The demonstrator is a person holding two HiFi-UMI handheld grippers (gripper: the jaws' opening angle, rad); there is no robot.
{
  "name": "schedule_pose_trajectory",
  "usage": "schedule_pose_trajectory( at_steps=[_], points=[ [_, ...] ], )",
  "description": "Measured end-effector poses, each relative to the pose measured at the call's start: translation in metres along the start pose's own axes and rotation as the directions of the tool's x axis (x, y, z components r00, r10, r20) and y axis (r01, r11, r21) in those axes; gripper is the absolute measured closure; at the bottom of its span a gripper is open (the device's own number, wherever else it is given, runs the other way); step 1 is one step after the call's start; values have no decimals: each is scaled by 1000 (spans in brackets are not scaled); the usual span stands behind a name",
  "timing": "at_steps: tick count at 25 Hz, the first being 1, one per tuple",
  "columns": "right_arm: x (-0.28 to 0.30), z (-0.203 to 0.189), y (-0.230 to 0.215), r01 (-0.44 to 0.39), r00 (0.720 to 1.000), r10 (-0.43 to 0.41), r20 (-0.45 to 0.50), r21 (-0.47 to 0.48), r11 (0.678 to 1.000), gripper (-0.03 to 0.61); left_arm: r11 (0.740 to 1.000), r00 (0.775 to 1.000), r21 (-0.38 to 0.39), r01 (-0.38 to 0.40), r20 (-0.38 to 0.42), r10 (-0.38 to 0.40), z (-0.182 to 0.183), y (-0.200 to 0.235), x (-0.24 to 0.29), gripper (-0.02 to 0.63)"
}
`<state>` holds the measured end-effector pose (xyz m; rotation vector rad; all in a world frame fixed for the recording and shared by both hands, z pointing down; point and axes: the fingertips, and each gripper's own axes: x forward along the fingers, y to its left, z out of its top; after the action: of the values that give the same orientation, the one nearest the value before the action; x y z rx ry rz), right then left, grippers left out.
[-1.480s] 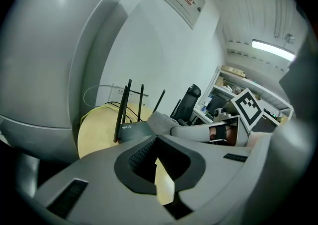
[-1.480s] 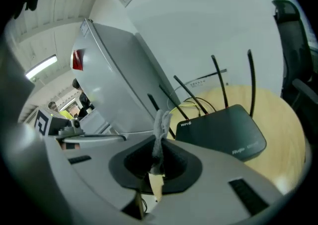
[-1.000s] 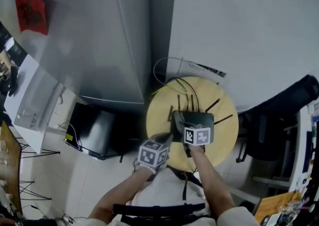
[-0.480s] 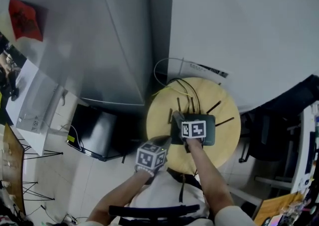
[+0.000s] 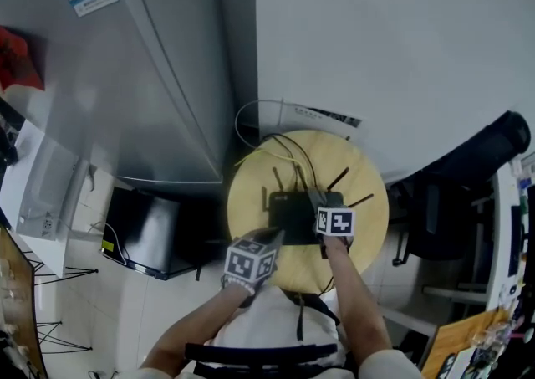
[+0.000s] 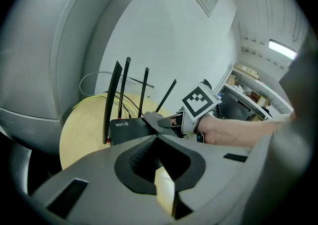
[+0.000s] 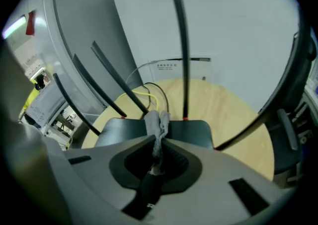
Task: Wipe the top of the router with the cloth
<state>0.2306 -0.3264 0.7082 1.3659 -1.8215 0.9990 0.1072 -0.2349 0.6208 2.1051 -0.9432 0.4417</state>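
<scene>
**Router** (image 5: 291,215): black, flat. We log it near the middle of the round wooden table (image 5: 251,193). Several thin antennas (image 7: 181,55) rise along its far edge, some upright and some tilted outward. Black and yellow cables (image 7: 149,95) trail from its back across the tabletop.

**Cloth** (image 7: 158,119): grey, small, bunched. We record it lying on the router's top, toward the right end as the head view shows it. Its near end is drawn up into the right claw.

**Right gripper** (image 7: 158,142): claw pinching the cloth, both jaws pressed onto the fabric. We place it low over the router's near right edge.

**Left gripper** (image 6: 158,138): claw pressed together at the tips, with nothing held. We see only a sliver of tabletop through the slot behind them. It sits over the table's near edge, close to the router's near left corner and pointing at its lettered front face. We cannot tell whether it touches.

**Grey appliance** (image 5: 150,84): tall, standing beyond the table to the left.
</scene>
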Motion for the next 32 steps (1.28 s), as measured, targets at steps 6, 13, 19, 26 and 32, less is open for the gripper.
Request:
schedule_pose_trajectory(
  at_steps=[6,13,19,26,32],
  points=[
    [-18,-8,-61,200,979,-199,49,-21,979,540,1000,999,14,26,-27,-25,1,-9,12,618],
    [-33,-9,-73,340,940,-330,90,-147,929,540,1000,999,-7,20,-34,-20,5,-5,12,618],
    [-20,-23,-56,257,966,-253,43,-116,959,540,1000,1000,-7,12,-25,-12,3,1,6,618],
    [-13,-25,7,108,994,-105,33,-134,985,540,1000,999,-7,-21,-35,21,-3,10,-9,618],
    [-5,-34,72,-32,999,32,-6,-160,987,540,999,998,-19,-44,-43,44,-12,22,-19,618]
  ],
)
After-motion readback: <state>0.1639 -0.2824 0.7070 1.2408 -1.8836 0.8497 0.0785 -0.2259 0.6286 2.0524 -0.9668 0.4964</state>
